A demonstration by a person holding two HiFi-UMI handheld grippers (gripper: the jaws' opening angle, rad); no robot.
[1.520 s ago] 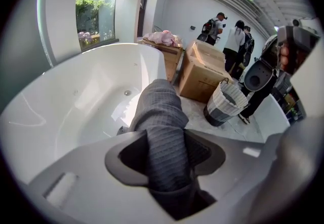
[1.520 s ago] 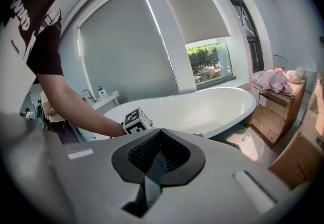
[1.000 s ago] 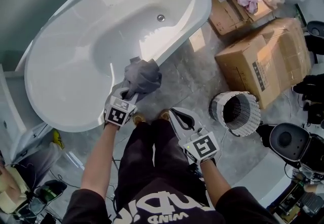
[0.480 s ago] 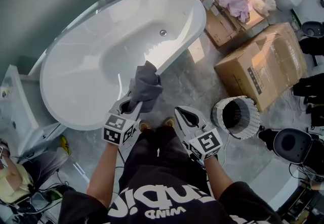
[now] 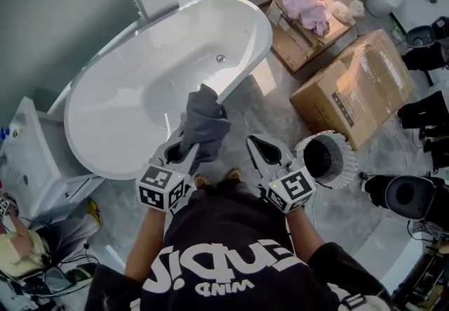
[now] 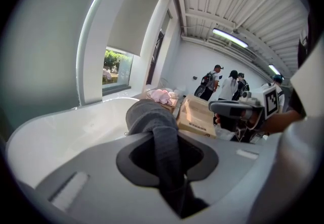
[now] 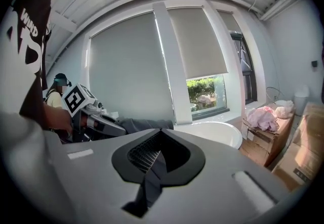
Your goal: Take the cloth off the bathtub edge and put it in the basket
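Note:
A grey cloth hangs bunched in the air over the near rim of the white bathtub. My left gripper is shut on its lower end. In the left gripper view the cloth runs up between the jaws of that gripper and flops over their tips. My right gripper is shut and holds nothing, just right of the cloth; its own view shows the shut jaws bare. A round white basket with a dark inside stands on the floor to the right.
Two cardboard boxes stand behind the basket, the far one with a pink cloth on it. Dark equipment sits at the right edge. Several people stand far across the room. My legs are below the grippers.
Both grippers have risen. The left one has lifted the grey cloth off the bathtub rim, so it now hangs free above it. The right gripper stayed shut and empty.

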